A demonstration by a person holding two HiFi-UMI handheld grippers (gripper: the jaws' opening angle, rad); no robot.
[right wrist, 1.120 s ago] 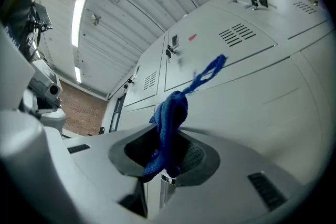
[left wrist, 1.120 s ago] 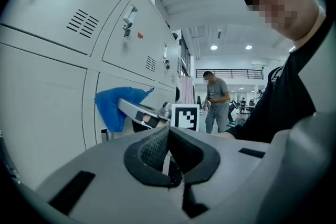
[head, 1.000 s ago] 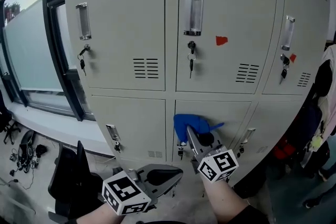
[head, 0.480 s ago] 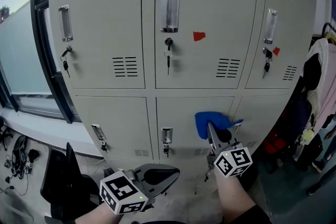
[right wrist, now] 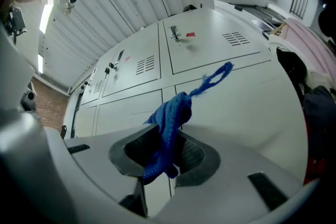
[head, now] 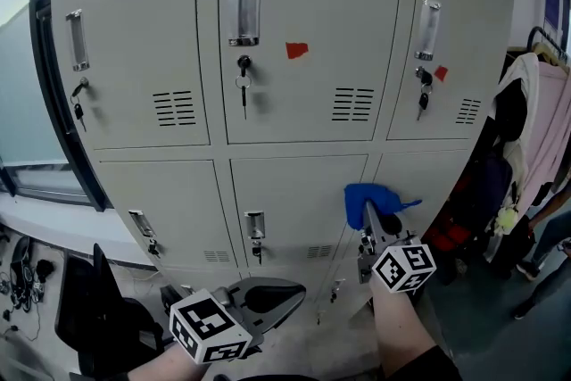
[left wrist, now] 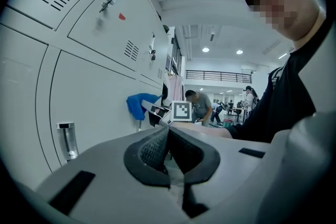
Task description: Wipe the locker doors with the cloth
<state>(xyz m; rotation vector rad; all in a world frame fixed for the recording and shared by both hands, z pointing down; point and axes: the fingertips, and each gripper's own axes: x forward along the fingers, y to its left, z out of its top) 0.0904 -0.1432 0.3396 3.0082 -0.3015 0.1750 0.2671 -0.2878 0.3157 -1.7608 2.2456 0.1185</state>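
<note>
Cloth (head: 364,199) sits bunched in your right gripper (head: 368,226). The fingers are clamped on its middle, so a soft blue wad stands out past the tips. Held this way, the fabric should meet the metal before the hard fingers do.

You have it low on the lockers, at the seam between the lower middle door (head: 294,192) and the lower right door (head: 428,178). The right gripper view shows the wad close against the panel, but no view settles whether it is pressing or just off the surface.

Its long axis runs along the fingers, from the pads out toward the doors. One loose end droops below the pads on your near side. At the far end a thin tail (head: 406,205) points right and slightly up in the head view.

Your left gripper (head: 299,292) hangs low and near you, well apart from the doors, with its fingers together on nothing. That looks like a parked hand: the wipe needs only one gripper, and keeping the other back leaves the right arm free to sweep across the lower row.
</note>
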